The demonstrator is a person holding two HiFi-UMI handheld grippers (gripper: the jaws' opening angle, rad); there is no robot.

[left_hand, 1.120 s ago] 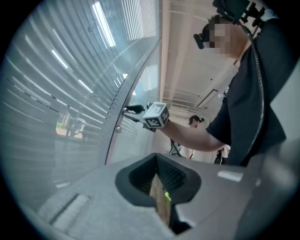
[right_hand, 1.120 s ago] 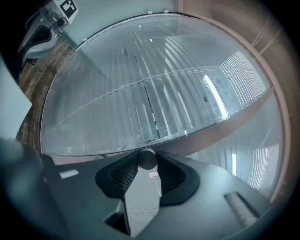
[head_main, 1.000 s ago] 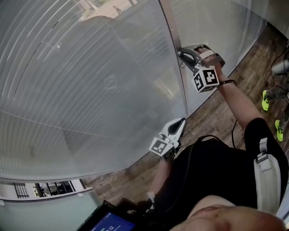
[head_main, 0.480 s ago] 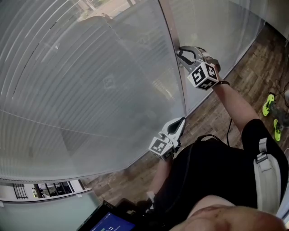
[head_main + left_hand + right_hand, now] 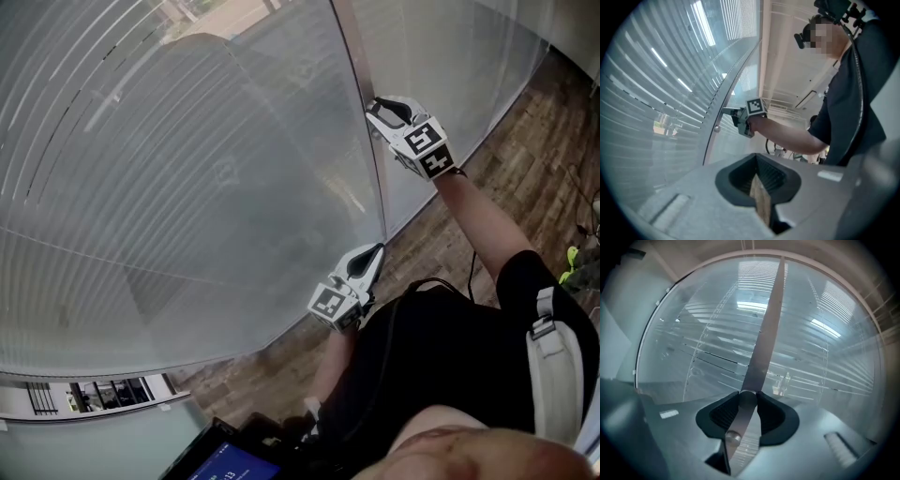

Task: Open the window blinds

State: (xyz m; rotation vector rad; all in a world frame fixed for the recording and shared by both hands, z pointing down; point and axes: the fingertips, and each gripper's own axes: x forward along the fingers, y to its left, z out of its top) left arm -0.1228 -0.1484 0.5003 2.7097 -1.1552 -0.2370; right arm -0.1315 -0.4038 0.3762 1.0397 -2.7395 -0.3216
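A person stands at a tall window hung with pale horizontal blinds (image 5: 187, 187), a two-jaw gripper in each hand, seen from a head-mounted camera looking steeply down. The right gripper (image 5: 382, 112), raised on an outstretched forearm (image 5: 478, 216), is clamped on the blinds' slim tilt wand (image 5: 356, 56). In the right gripper view the dark pads (image 5: 771, 416) press in on the wand from both sides, and the translucent wand (image 5: 768, 310) runs straight up from between them across the slats. A small round knob on the wand sits just behind the pinch point. The left gripper (image 5: 373, 258) is held lower, close to the person's torso, with its tip near the bottom end of the wand. The head view does not show whether they touch. In the left gripper view its jaws are drawn together with only a thin brownish sliver showing between them, and they hold nothing. The wand passes to the left of them. The slats lie close together across the glass, giving only a hazy view of the outdoors, with a brighter strip at the upper left. A square-marker cube (image 5: 427, 148) rides on the right gripper and another (image 5: 330, 305) on the left. Wood-plank flooring (image 5: 450, 234) runs along the foot of the window, and a lit screen (image 5: 230, 464) shows at the bottom edge of the head view.
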